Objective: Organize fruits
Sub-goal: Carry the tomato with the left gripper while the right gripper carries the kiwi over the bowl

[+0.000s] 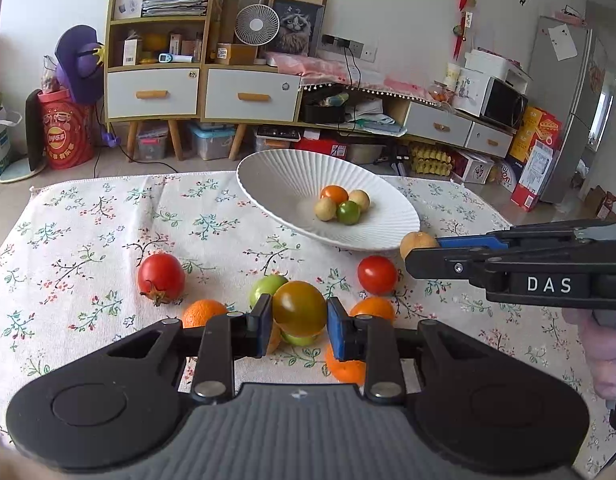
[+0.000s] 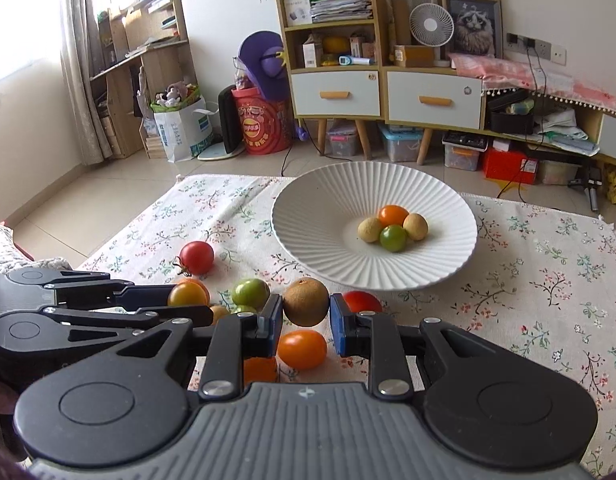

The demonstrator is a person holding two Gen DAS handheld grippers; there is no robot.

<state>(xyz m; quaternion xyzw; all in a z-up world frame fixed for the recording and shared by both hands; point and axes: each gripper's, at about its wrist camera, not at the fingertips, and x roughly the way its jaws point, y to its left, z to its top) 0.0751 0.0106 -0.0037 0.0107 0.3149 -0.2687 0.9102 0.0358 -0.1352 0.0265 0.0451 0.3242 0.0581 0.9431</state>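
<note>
My left gripper point(image 1: 299, 322) is shut on a yellow-green tomato point(image 1: 300, 308), held just above the flowered cloth. My right gripper point(image 2: 306, 316) is shut on a round brown fruit point(image 2: 306, 301); in the left wrist view this right gripper point(image 1: 417, 254) reaches in from the right with that brown fruit point(image 1: 417, 242) at its tip. A white ribbed bowl point(image 2: 319, 224) behind holds several small fruits point(image 2: 392, 226). On the cloth lie red tomatoes point(image 1: 161, 278) point(image 1: 377, 274), a green tomato point(image 1: 266, 286), oranges point(image 1: 204, 312) and an orange tomato point(image 2: 302, 349).
The flowered cloth point(image 1: 88, 224) covers the table; its far edge drops to a tiled floor. Cabinets point(image 1: 252, 94), a red drum point(image 1: 66, 138) and boxes stand beyond. A hand point(image 1: 603, 352) grips the right tool at the right border.
</note>
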